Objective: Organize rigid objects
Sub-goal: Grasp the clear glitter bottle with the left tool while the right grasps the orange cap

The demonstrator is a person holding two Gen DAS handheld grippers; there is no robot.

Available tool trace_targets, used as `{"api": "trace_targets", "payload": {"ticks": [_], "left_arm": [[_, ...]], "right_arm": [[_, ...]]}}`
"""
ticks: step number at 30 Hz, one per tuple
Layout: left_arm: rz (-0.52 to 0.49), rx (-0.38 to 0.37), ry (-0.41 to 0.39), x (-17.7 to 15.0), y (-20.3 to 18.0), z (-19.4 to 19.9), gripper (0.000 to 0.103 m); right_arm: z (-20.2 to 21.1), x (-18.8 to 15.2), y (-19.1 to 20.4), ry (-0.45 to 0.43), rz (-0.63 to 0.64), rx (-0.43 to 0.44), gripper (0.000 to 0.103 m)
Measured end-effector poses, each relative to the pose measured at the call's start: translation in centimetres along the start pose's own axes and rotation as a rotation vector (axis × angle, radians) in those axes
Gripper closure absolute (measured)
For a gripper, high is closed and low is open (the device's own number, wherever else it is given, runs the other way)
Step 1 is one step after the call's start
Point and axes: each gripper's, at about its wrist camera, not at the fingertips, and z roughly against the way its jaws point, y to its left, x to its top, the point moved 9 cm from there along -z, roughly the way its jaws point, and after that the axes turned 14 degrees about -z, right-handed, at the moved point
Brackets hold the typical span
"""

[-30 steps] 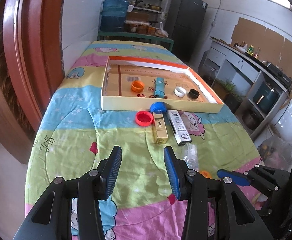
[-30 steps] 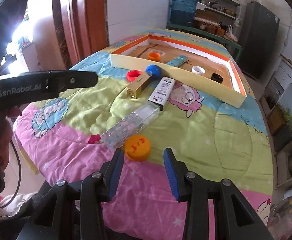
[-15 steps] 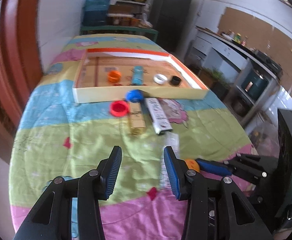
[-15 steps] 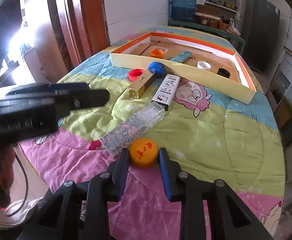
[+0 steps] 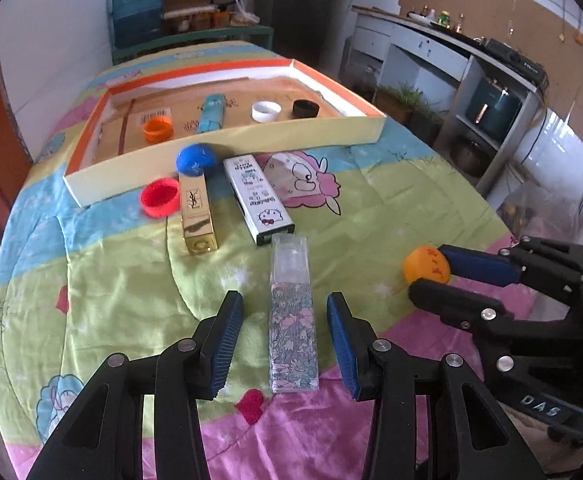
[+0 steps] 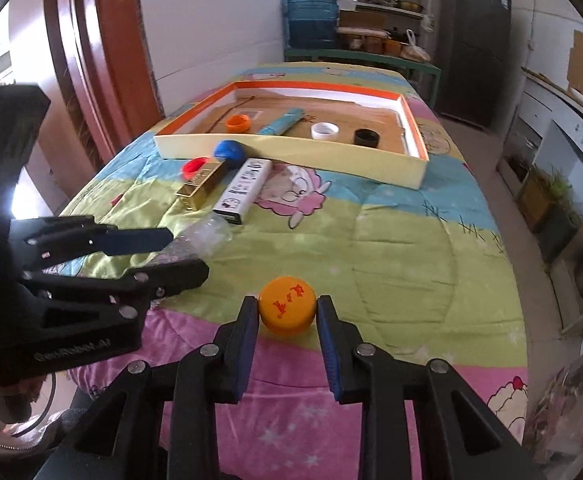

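My right gripper (image 6: 287, 305) is shut on a yellow-orange cap (image 6: 287, 308) with red marks, low over the pink band of the quilt; in the left wrist view the same cap (image 5: 426, 265) shows between the right gripper's fingers (image 5: 479, 268). My left gripper (image 5: 283, 308) is open and straddles a clear box with a floral print (image 5: 293, 320) that lies on the quilt; its pads do not touch the box. From the right wrist view the left gripper (image 6: 187, 252) hides most of that box (image 6: 207, 234).
A gold box (image 5: 196, 212), a white cartoon-cat box (image 5: 257, 198), a red cap (image 5: 160, 198) and a blue cap (image 5: 196, 158) lie before a shallow orange-rimmed tray (image 5: 227, 140). The tray holds an orange cap (image 5: 157, 129), a teal tube (image 5: 212, 112), a white cap (image 5: 266, 111) and a black cap (image 5: 305, 108).
My right gripper moved forward and closed on the yellow-orange cap. My left gripper swung right and lower, so the clear floral box now lies between its open fingers.
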Motion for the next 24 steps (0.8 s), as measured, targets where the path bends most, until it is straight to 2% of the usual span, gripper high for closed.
{"api": "trace_targets", "payload": {"ticks": [4, 8, 12, 13, 15, 17, 24], "left_arm": [[-0.002, 0.008, 0.001, -0.2, 0.1, -0.2, 0.058], [-0.046, 0.040, -0.008, -0.4, -0.3, -0.2, 0.058], [-0.033, 0.041, -0.018, -0.4, -0.3, -0.1, 0.058], [-0.030, 0.045, -0.022, -0.4, -0.2, 0.0, 0.060], [-0.033, 0.063, -0.027, -0.5, -0.1, 0.1, 0.071], [-0.015, 0.048, -0.038, -0.6, 0.0, 0.3, 0.082], [0.013, 0.035, -0.053, -0.8, 0.2, 1.0, 0.083]], "right_arm": [[-0.2, 0.0, -0.1, 0.002, -0.001, 0.003, 0.073], [-0.3, -0.2, 0.0, 0.007, 0.002, 0.008, 0.073], [-0.6, -0.4, 0.1, 0.014, -0.002, 0.009, 0.073], [-0.7, -0.4, 0.2, 0.015, -0.004, 0.010, 0.073], [-0.7, -0.4, 0.1, 0.016, -0.008, 0.011, 0.073], [-0.7, -0.4, 0.1, 0.015, -0.012, 0.011, 0.073], [-0.8, -0.2, 0.2, 0.012, -0.011, 0.016, 0.073]]}}
